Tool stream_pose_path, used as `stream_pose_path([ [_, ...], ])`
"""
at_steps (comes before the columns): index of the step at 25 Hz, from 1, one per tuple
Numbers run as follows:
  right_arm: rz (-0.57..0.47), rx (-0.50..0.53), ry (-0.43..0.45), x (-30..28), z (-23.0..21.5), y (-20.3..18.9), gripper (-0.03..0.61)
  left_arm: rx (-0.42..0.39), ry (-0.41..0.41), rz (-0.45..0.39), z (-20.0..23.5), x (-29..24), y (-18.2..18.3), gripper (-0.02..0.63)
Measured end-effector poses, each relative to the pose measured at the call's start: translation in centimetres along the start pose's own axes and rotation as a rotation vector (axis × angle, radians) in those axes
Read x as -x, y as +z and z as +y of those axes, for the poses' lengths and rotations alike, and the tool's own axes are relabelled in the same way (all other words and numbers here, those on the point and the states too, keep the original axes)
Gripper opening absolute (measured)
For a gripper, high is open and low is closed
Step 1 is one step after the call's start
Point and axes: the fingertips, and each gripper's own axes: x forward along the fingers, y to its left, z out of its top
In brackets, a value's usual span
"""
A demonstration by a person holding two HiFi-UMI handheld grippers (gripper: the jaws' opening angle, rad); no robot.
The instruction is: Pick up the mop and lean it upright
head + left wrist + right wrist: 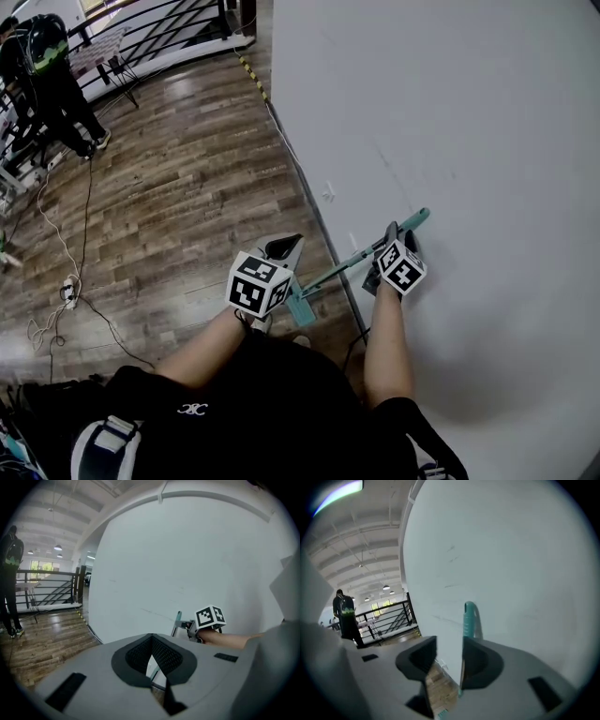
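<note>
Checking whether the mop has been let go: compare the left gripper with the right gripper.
The left gripper has its jaws together at the tips, nothing between them; the right gripper has its jaws apart, the mop handle standing in the gap beside one pad, unclamped. The right gripper is near the handle's top end by the wall; the left gripper is over the wooden floor. Both carry a marker cube.

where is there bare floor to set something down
The broad stretch of wood floor between the white wall and the trailing cable is bare. Crowded spots: the left edge with cable and power strip, the far corner by the person and railing, and the wall's foot where the mop leans.
</note>
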Motion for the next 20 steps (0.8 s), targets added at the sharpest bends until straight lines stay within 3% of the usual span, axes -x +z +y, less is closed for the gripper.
stream_pose_path([
  [1,-0.010,-0.019,0.018,0.8,0.3,0.3,0.081,-0.001,-0.003,0.000,-0.1,-0.1,0.0,-0.008],
  [2,-0.022,-0.028,0.041,1.7,0.7,0.7,0.014,-0.001,-0.007,0.000,-0.2,-0.2,0.0,-0.008],
  [6,-0.080,0.046,0.131,5.1,2.3,2.5,0.014,-0.008,-0.029,0.003,-0.8,-1.0,0.1,-0.008],
  [13,-0.189,0.173,0.147,11.5,3.3,5.1,0.014,-0.031,-0.089,0.009,-2.6,-2.6,0.4,-0.008],
  [20,-0.188,0.151,0.145,15.2,4.2,4.0,0.014,-0.063,-0.168,0.014,-5.1,-3.8,1.2,-0.008],
])
